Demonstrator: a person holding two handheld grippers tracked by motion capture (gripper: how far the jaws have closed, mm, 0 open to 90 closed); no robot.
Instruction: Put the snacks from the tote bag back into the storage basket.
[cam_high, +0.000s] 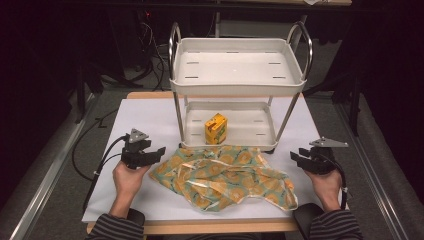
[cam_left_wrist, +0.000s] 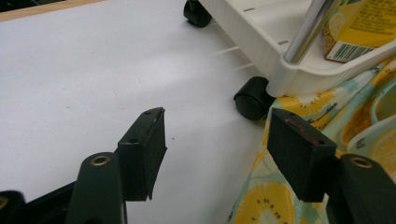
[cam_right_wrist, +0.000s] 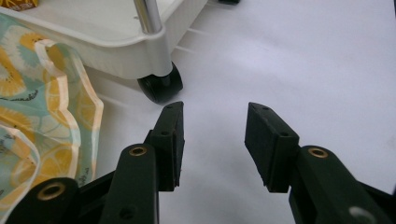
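Here, one fruit-print cloth (cam_high: 227, 175), one cart (cam_high: 237, 87) – left gripper (cam_high: 150, 155), right gripper (cam_high: 298, 156), both agape, empty.

**Both grippers flanking the fruit-print cloth**

You are holding the left gripper (cam_high: 152, 151) just beside the left edge of the crumpled fruit-print cloth (cam_high: 225, 175), its fingers standing apart and pointing toward the fabric. Your right gripper (cam_high: 299, 156) is hovering near the cloth's right edge, fingers also apart. The cloth is lying on the white desk (cam_high: 145, 120), its far edge reaching the foot of the two-tier white trolley (cam_high: 235, 85). A yellow carton (cam_high: 216, 128) is standing upright on the trolley's lower tray.
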